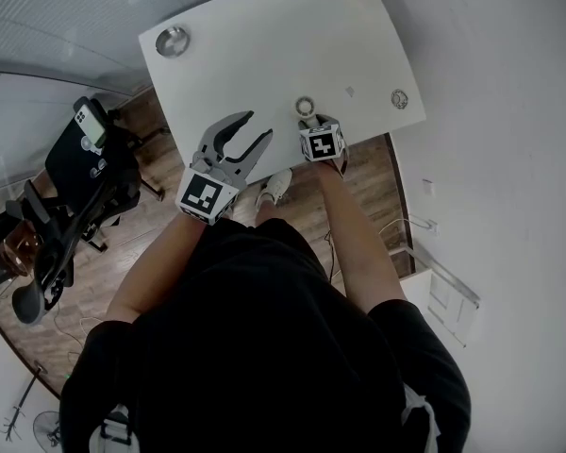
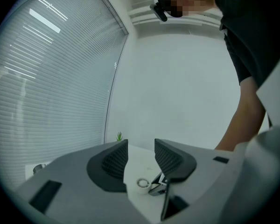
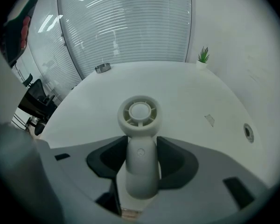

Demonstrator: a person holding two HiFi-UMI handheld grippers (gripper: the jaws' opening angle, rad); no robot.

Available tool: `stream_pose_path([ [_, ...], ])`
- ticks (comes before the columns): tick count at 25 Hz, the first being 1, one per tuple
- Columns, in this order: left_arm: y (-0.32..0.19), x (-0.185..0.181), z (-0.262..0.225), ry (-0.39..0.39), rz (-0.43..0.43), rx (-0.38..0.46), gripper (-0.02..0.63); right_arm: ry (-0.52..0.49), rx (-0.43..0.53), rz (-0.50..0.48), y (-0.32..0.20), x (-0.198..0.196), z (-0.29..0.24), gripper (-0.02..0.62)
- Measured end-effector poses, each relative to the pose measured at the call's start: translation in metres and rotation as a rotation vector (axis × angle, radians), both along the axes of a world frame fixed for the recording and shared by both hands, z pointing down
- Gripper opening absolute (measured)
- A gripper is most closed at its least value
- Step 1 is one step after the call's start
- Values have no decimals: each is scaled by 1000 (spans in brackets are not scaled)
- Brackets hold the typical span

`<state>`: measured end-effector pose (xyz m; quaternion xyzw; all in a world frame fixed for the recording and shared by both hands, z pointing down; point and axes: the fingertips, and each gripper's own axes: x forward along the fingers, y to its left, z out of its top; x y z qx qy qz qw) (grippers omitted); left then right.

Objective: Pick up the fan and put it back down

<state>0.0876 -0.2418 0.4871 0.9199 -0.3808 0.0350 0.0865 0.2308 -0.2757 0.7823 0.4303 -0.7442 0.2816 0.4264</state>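
The right gripper (image 3: pixel 141 157) clamps the fan (image 3: pixel 139 114) by its handle at the near edge of the table (image 1: pixel 264 45). Left of it, the left gripper (image 2: pixel 141 158) stands open and empty.

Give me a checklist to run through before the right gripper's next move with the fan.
1. Fan handle between the right gripper's jaws: ok, it fills the gap.
2. Pads pressing firmly on the handle: cannot tell.
3. Fan resting on the table or lifted off it: cannot tell.
4. Bare table around the fan head: ok, nothing close to it.
5. Left gripper out of the way: ok, jaws apart, nothing between them, off to the side of the fan.
6. Metal dish and small plant away from the fan: ok, both sit at the far edge.
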Motion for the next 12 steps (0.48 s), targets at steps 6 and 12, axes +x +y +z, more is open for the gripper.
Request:
stream_pose_path([
  [6,-1,-5,0,1,-12,-3,189,4,-15,-3,0,-3,1,198],
  [12,0,-8,1,-3,-18,-5,189,1,-42,-29,4,-6,-15,287],
])
